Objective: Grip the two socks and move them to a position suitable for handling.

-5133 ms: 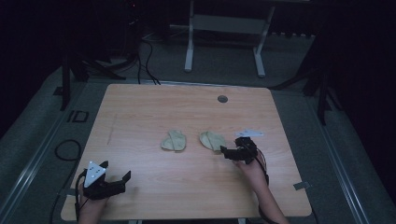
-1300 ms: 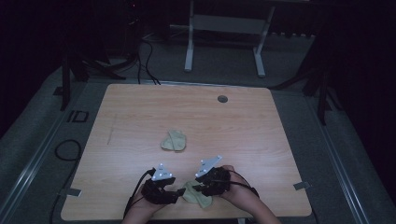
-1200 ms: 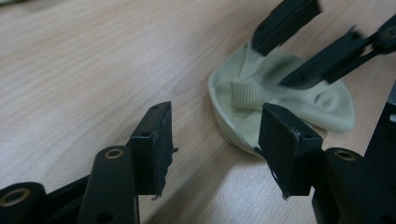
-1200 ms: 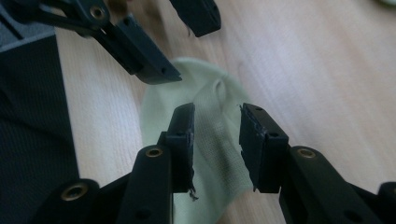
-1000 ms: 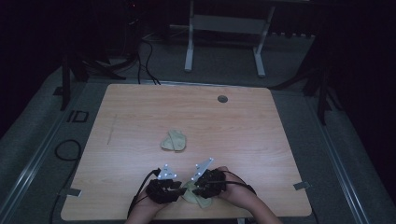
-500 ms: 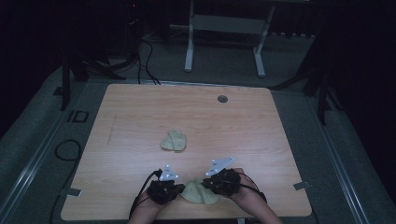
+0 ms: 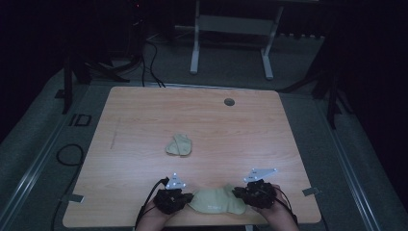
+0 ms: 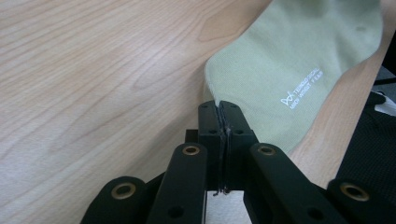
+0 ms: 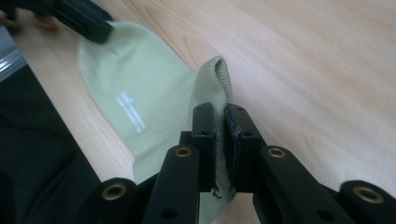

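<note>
On the high view, the left claw [image 7: 188, 198] sat at the near edge of the wooden tabletop [image 7: 144, 125], clamped on the left end of a pale green sock [image 7: 215, 200]. The left gripper view showed its jaws pressed together on the sock's edge [image 8: 299, 60], the fabric lying flat beyond them with small white lettering [image 8: 301, 90] on it. The sock stretched flat across the near edge of the tabletop between the two claws. The right claw [image 7: 239, 193] gripped the sock's right end; in the right gripper view its jaws pinched a ribbed fold of the fabric [image 9: 215, 84] that stood up between them. Farther up, near the tabletop's middle and well apart from the claws, a second sock [image 7: 180, 145] lay crumpled. A round grommet hole [image 7: 229, 102] sat near the far edge.
</note>
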`<action>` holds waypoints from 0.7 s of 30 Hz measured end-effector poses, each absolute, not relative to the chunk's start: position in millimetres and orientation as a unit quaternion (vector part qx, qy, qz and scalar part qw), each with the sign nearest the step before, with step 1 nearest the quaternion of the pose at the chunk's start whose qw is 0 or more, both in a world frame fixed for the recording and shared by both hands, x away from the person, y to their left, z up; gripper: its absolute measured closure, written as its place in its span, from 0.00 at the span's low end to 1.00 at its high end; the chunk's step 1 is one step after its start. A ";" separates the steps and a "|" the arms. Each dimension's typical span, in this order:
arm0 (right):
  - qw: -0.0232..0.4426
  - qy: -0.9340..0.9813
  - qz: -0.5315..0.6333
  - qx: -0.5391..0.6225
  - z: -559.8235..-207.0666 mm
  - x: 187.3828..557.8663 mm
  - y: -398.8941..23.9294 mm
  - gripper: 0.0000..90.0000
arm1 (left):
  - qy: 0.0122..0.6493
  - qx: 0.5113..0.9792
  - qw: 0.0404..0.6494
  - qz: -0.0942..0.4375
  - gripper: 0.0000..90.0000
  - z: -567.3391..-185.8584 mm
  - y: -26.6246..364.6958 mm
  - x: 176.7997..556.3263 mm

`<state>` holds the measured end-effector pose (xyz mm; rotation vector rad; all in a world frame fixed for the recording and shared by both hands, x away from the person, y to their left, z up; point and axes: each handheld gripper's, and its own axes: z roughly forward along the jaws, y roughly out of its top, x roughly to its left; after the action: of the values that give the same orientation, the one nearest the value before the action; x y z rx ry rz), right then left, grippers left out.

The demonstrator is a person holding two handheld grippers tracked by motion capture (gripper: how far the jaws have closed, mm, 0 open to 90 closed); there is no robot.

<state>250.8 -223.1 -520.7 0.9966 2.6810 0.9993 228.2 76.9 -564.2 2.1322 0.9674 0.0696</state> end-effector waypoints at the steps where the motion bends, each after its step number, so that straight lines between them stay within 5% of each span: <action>1: 0.058 0.882 0.328 0.334 -523.9 250.1 -226.2 0.92 | 0.380 0.839 0.390 0.026 0.98 -564.5 76.2 227.8; 10: 0.056 0.876 0.296 0.375 -540.2 249.4 -242.2 0.85 | 0.374 0.839 0.396 0.014 0.98 -566.6 72.2 225.1; 14: 0.070 0.870 0.300 0.385 -537.5 249.4 -246.8 0.77 | 0.364 0.839 0.405 0.013 0.71 -564.0 72.5 223.6; 20: 0.073 0.872 0.316 0.366 -530.5 243.2 -238.2 0.70 | 0.357 0.830 0.425 0.051 0.72 -548.8 74.4 216.9; 21: 0.074 0.873 0.318 0.362 -530.9 242.0 -235.9 0.71 | 0.354 0.827 0.434 0.052 0.78 -545.5 74.2 214.9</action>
<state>242.0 -235.9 -530.9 1.0876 2.6202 0.9546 214.9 74.2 -545.5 2.0594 0.8809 0.1292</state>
